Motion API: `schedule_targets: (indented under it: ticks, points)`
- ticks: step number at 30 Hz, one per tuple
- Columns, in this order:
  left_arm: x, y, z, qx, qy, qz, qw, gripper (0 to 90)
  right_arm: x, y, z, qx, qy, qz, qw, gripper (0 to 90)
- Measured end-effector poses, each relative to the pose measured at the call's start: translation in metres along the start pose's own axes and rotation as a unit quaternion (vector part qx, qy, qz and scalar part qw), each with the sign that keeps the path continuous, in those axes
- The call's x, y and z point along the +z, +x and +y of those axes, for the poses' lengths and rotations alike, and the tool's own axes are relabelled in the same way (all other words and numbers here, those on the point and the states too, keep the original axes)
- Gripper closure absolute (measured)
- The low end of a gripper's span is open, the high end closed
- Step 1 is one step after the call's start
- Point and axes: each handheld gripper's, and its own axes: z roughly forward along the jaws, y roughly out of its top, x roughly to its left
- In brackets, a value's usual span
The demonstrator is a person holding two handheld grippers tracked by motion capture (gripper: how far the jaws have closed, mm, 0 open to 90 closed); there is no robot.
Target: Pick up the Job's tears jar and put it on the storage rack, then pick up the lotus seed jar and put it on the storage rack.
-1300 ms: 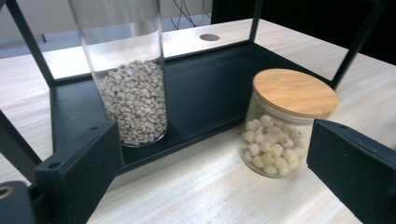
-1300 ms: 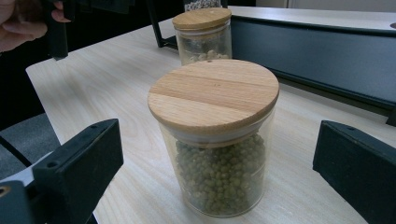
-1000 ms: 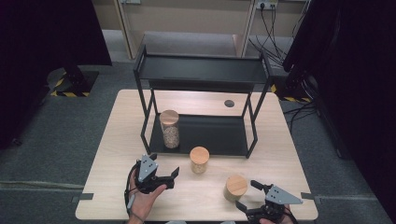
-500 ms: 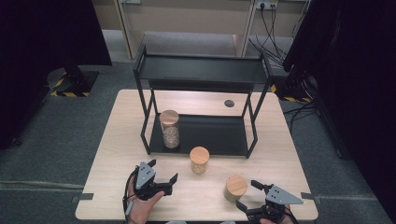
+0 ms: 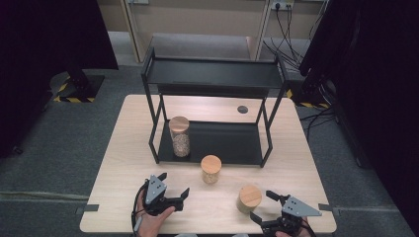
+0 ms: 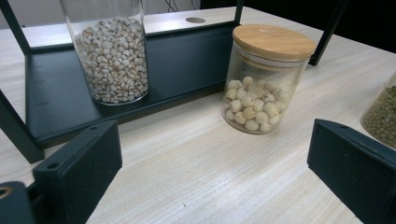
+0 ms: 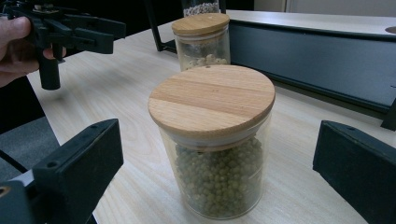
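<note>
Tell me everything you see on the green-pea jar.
The green-pea jar is a short, round, clear glass jar with a flat wooden lid, closed, about half full of small green peas. It stands upright on the table, in front of the open right gripper, untouched.

Grey carpet floor (image 5: 59, 148), light wood table (image 5: 128, 143), beige cabinets (image 5: 197, 17) behind, black curtains (image 5: 44, 39) flanking.
</note>
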Motion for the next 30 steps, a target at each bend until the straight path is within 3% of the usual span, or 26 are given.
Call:
schedule_targets:
  ticks: [30]
  points:
    - [0.0024,0.0004,-0.0026,-0.003,0.01,0.003,0.9999,2.7,-0.0016,0.0002,0.0009,-0.005,-0.005,0.004,1.0,2.0]
